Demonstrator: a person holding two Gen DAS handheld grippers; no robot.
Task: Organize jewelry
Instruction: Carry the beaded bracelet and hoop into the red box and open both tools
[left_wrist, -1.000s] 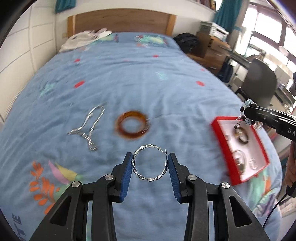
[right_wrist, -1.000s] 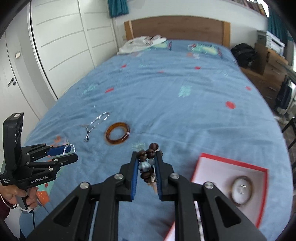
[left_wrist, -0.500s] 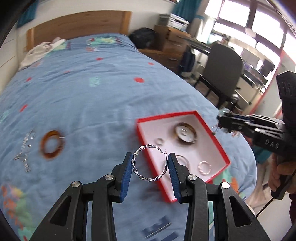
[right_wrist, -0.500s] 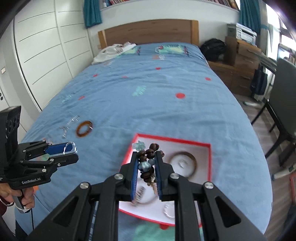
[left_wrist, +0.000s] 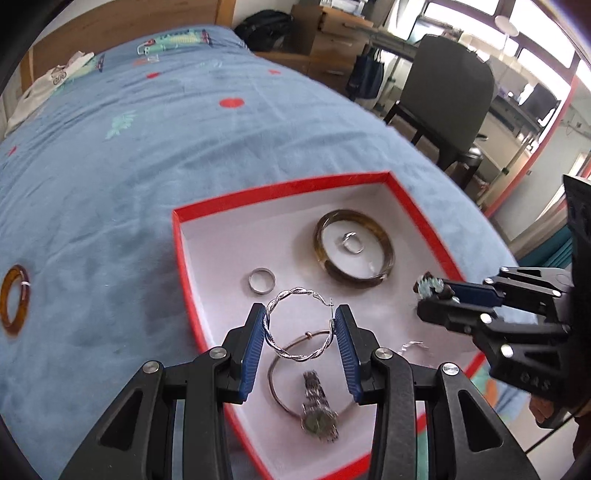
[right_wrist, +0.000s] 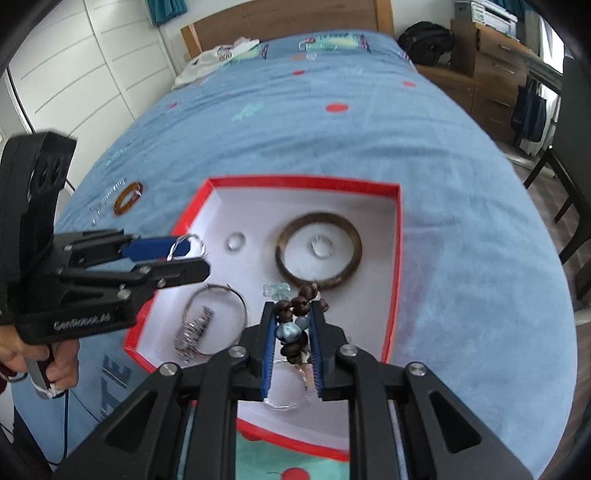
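My left gripper (left_wrist: 300, 318) is shut on a twisted silver hoop (left_wrist: 295, 325), held above the near left part of a red-rimmed white box (left_wrist: 280, 188) on the blue bed. My right gripper (right_wrist: 293, 310) is shut on a bead bracelet (right_wrist: 295, 325) of brown and blue beads, hovering over the same box (right_wrist: 303, 181). In the box lie a dark brown bangle (left_wrist: 384, 236) around a small ring (left_wrist: 352, 243), a silver ring (left_wrist: 261, 280), a thin hoop and a wristwatch (left_wrist: 319, 415). From the left wrist view the right gripper (left_wrist: 428, 295) enters at the right.
An amber bangle (left_wrist: 14, 299) lies on the blue cover (left_wrist: 147, 147) left of the box, with a silver chain (right_wrist: 107, 201) beside it. A dark chair (left_wrist: 443, 92) and wooden drawers (right_wrist: 495, 55) stand past the bed's right edge. A hand (right_wrist: 44, 365) grips the left tool's handle.
Both grippers swung right and down, from over the loose jewelry on the cover to above the red box. Each keeps its hold: the hoop in the left, the bead bracelet in the right.
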